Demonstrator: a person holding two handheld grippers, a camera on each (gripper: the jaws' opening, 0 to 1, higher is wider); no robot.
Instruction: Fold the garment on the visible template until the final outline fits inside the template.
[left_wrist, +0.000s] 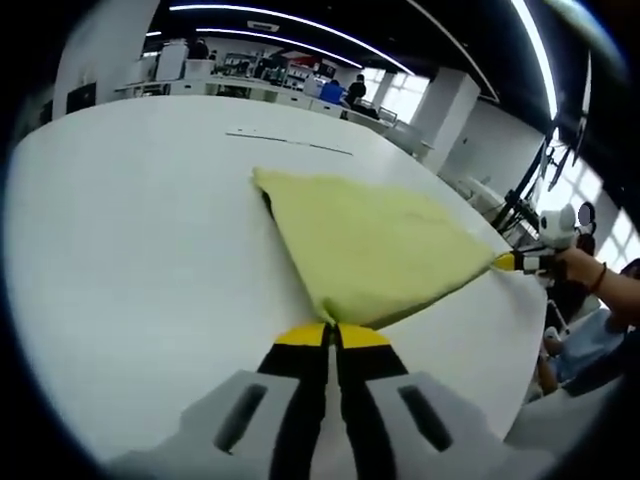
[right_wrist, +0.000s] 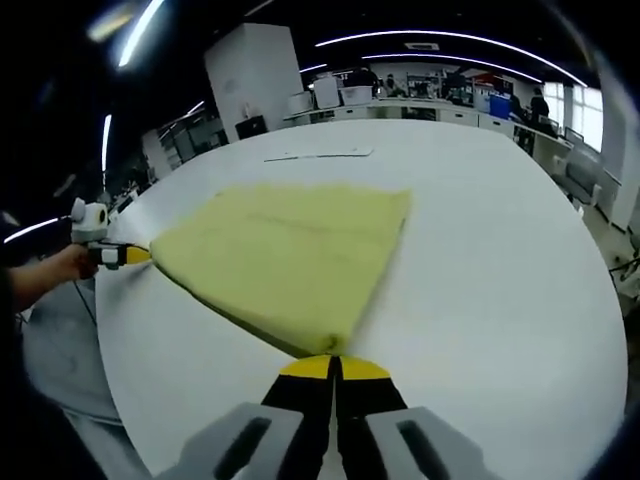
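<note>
Yellow garment (left_wrist: 375, 250) lifted off white counter (left_wrist: 130, 260), corners pinched in closed left hand-held gripper (left_wrist: 331, 335) and right hand-held gripper (right_wrist: 332, 367).

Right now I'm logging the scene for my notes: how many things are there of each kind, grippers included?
Yellow cloth: 1
Grippers: 2, left gripper and right gripper, each shut on a corner of the cloth
White table: 1
Total: 4
</note>
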